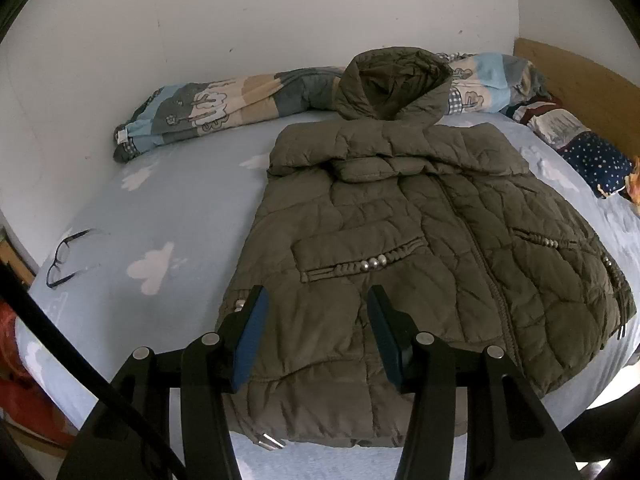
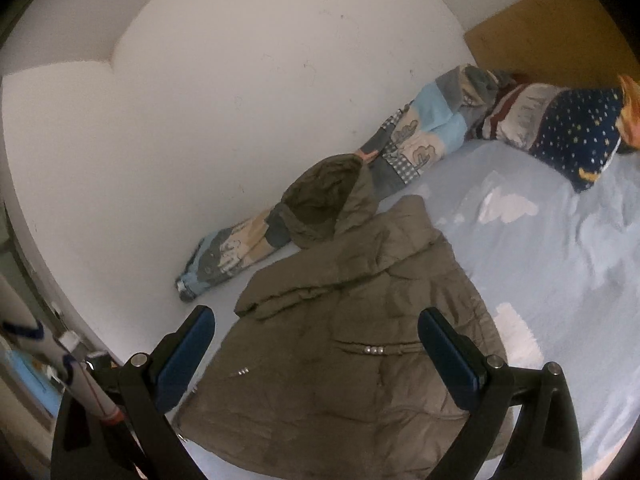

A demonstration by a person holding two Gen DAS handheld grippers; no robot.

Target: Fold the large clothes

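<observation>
Jacket flat on bed, beyond both fingers, parted, gripping nothing.

Both views are lit by soft, dim, even daylight with no harsh glare, and the white wall behind the bed reads as a flat grey-white. The left wrist view is fairly sharp, with the quilting of the olive jacket crisp below that wall, while the right wrist view is softer and smeared, most of all low and left of the wall. Fisheye distortion bends the wall's edges, and black vignetting rings every corner.
</observation>
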